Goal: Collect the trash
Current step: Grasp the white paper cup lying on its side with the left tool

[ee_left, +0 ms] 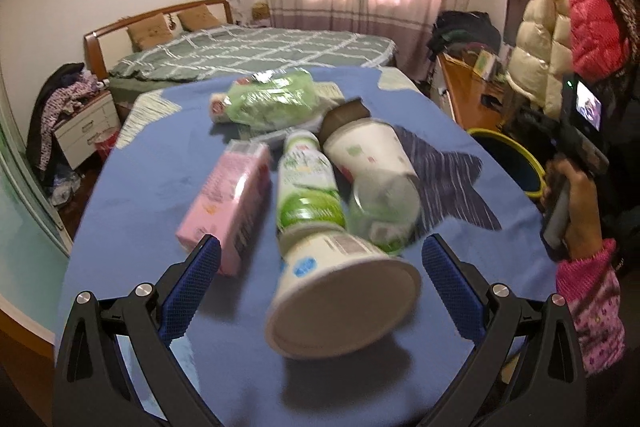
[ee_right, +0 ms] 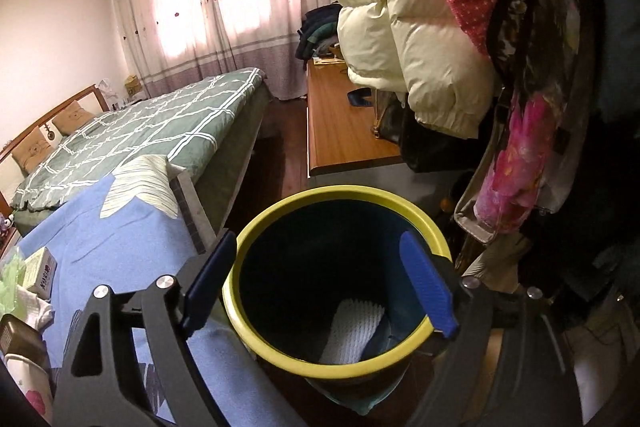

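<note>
Each handheld tool is black plastic: two angular arms with triangular cut-outs, round silver screw heads at the pivots, and fingers faced with blue cross-hatched rubber pads, seen on the left gripper [ee_left: 320, 267] and the right gripper [ee_right: 320, 283]. The person's right hand [ee_left: 576, 203] emerges from a pink knitted cuff and a pink floral-print sleeve [ee_left: 596, 311].

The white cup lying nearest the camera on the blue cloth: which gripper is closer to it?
Left. The left gripper straddles the white cup, open. The right gripper hangs open over the bin.
</note>
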